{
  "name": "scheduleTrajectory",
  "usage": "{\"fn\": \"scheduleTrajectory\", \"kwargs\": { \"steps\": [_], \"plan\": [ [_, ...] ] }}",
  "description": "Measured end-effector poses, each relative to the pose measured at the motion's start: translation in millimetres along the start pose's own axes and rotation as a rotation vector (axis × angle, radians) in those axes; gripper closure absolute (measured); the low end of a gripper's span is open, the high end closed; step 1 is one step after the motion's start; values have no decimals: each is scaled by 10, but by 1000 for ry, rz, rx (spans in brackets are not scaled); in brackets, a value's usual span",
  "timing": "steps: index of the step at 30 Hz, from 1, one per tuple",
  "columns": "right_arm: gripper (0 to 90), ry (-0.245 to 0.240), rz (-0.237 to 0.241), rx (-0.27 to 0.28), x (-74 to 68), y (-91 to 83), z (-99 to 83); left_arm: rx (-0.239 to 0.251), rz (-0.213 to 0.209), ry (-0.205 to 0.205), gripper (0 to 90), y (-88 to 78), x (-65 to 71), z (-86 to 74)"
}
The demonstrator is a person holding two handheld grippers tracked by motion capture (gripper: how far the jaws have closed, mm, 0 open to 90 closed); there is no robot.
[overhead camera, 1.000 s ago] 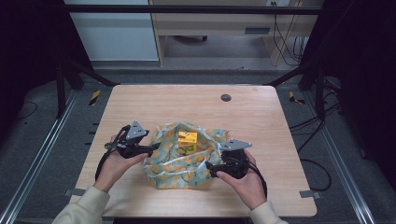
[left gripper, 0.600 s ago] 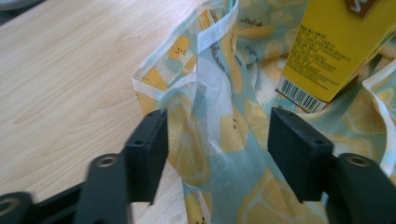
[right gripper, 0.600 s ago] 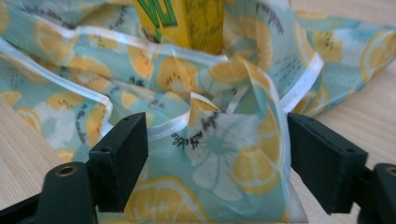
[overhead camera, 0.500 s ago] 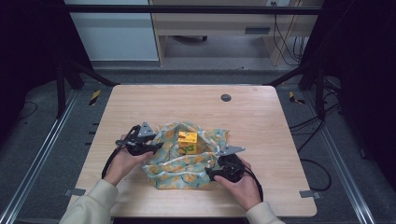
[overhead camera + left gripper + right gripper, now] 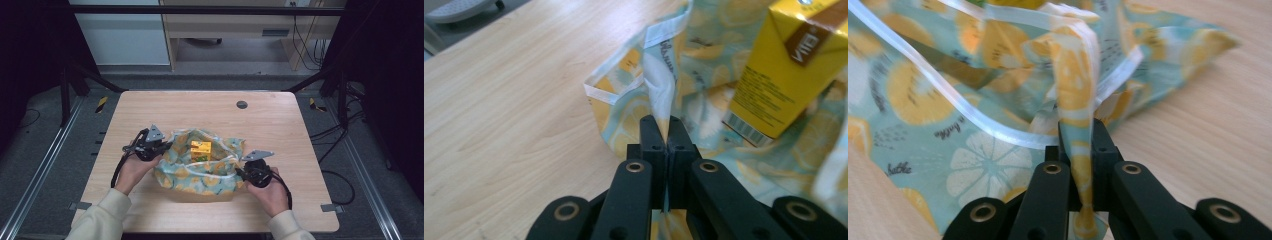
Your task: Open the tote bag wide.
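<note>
A lemon-print cloth bag (image 5: 200,172) lies open on the wooden table (image 5: 280,130), with a yellow drink carton (image 5: 200,148) standing inside it. My left gripper (image 5: 162,146) is at the bag's left rim. Its jaws have just been closing, and in the left gripper view the left gripper (image 5: 665,125) is shut on a fold of the cloth (image 5: 659,60), with the carton (image 5: 774,75) just beyond. My right gripper (image 5: 239,172) is at the bag's right rim. Its jaws have also just been closing, and the right gripper (image 5: 1075,127) pinches the hemmed edge of the cloth (image 5: 973,100).
A round dark grommet (image 5: 242,104) is set in the far part of the table. Metal frame rails run along both sides, and cables hang at the right. Bare wood surrounds the bag.
Both pairs of jaws have gone from open to pinched on the bag's rim. The right hand has slid slightly toward the near edge, and the bag's mouth has changed shape.
</note>
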State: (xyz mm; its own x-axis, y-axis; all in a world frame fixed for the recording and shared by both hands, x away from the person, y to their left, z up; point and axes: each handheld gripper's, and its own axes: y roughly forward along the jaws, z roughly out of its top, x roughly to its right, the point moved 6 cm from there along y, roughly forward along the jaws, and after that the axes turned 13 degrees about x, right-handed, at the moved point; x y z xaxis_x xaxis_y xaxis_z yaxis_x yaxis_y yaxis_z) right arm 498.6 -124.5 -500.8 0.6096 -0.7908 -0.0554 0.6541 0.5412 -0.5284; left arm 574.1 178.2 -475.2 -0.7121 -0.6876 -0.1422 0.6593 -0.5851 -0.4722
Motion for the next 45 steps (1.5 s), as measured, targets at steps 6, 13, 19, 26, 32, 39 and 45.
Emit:
{"fn": "scheduleTrajectory", "kwargs": {
  "steps": [6, 13, 19, 26, 32, 39, 45],
  "plan": [
    [881, -12, 7, -41, 141, -6, -200, -67, 18, 23, 898, 75, -40, -183],
    [883, 7, 3, -54, 216, -5, -279, -78, 19, 8, 895, 102, -88, -321],
    [886, 6, 0, -63, 231, -2, -314, -89, 17, 15, 893, 135, -89, -401],
    [890, 4, -5, -65, 260, -14, -330, -91, 23, 14, 892, 153, -102, -440],
    [890, 6, -11, -67, 259, -23, -340, -103, 27, 28, 891, 159, -113, -462],
    [890, 13, -16, -62, 293, -61, -350, -107, 28, 34, 894, 156, -121, -469],
    [890, 7, -23, -67, 294, -66, -358, -108, 31, 36, 895, 156, -129, -482]
  ]
}}
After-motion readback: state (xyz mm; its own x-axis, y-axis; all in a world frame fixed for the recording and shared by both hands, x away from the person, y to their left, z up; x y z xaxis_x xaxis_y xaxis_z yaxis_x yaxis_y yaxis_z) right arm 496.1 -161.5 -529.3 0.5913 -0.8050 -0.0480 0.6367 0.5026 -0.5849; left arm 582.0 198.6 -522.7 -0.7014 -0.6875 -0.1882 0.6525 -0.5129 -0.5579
